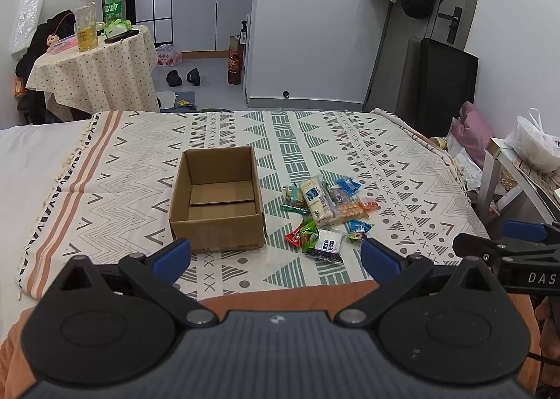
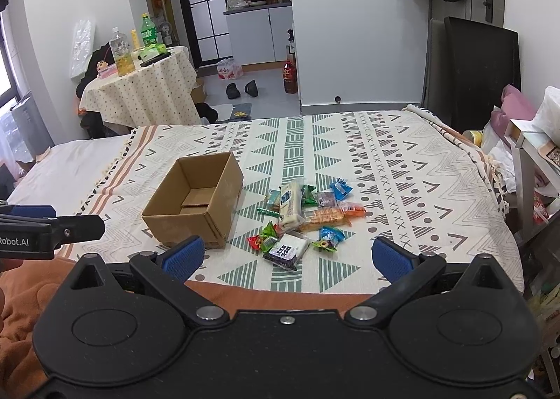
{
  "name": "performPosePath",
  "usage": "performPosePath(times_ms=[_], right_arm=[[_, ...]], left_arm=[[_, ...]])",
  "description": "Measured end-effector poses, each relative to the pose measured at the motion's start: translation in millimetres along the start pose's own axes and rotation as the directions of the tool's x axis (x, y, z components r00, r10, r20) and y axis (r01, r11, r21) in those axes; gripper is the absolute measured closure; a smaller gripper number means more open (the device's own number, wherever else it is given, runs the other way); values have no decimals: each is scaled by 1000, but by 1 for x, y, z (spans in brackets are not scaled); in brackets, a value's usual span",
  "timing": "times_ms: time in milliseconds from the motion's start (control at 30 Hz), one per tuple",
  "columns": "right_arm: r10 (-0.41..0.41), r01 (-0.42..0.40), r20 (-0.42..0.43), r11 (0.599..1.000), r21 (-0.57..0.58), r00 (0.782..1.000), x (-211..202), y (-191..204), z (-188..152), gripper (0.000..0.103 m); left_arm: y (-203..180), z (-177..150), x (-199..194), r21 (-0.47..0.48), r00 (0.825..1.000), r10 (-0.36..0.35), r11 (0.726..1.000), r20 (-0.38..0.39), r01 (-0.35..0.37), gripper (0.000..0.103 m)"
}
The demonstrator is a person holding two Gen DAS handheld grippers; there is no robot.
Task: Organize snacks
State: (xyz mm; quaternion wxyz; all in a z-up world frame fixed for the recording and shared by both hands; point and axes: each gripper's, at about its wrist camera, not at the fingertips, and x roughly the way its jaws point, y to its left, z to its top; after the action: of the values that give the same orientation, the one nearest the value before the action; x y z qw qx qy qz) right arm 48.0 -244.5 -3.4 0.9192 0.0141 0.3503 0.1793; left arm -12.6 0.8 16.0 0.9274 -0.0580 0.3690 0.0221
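Blue-padded left gripper (image 1: pixel 276 255) hovers low over the near edge of the bed, jaws wide, nothing between them; right gripper (image 2: pixel 287 257) sits alongside at approx. the same height, jaws also wide and empty. 1 open cardboard box (image 1: pixel 217 203) stands upright w/ nothing inside, left of centre. Just beside it on the right lies 1 loose pile of snacks (image 1: pixel 323 211), maybe a dozen packets, overlap makes the count unsure. Both rest on a patterned bedspread (image 1: pixel 367 161). Behind: round table (image 1: pixel 98 73) w/ 2 bottles, grey floor, dark door at right.
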Motion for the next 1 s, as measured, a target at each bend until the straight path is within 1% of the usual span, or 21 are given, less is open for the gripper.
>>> performPosePath(times_ms=[300, 633, 833, 1000], right_arm=[[-8, 8, 7, 1000, -4, 1000, -5, 1, -1, 0], [-17, 17, 3, 1000, 3, 1000, -1, 1, 3, 0], [-27, 27, 1, 1000, 1, 1000, 7, 0, 3, 0], [-31, 31, -6, 999, 9, 1000, 17, -4, 3, 0]], left_arm=[[2, -1, -4, -3, 1000, 0, 1000, 2, 0, 0], [2, 2, -6, -3, 1000, -2, 1000, 2, 2, 0], [1, 8, 2, -5, 1000, -10, 1000, -5, 10, 0], [-4, 13, 19, 6, 1000, -21, 1000, -10, 21, 0]])
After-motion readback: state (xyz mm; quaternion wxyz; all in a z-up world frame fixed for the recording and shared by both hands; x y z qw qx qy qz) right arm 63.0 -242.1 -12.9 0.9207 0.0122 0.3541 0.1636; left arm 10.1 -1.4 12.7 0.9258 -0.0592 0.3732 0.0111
